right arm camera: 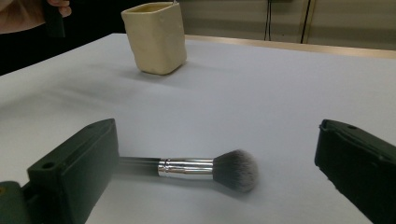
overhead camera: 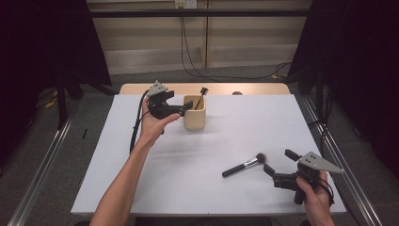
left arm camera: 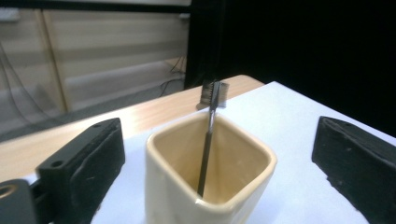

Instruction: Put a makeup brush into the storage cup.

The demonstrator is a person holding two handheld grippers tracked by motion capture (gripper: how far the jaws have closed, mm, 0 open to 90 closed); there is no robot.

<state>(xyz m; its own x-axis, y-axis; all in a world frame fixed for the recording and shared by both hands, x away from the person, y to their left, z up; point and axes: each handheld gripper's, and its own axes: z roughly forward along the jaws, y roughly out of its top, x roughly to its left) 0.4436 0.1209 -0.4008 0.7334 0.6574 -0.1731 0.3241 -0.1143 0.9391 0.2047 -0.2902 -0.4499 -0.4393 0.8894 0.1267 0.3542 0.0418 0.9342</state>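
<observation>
Powder brush [right arm camera: 205, 169] (unobstructed) before cup [right arm camera: 156, 37].

cream cup [overhead camera: 194, 114]: upright; small brush [overhead camera: 201, 96]: leaning inside; powder brush [overhead camera: 244, 165]: flat on table

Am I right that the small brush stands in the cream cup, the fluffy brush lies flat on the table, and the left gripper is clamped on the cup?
Not clamped. The left gripper view shows the left gripper open, its jaws standing apart from the cream cup. The rest holds.
</observation>
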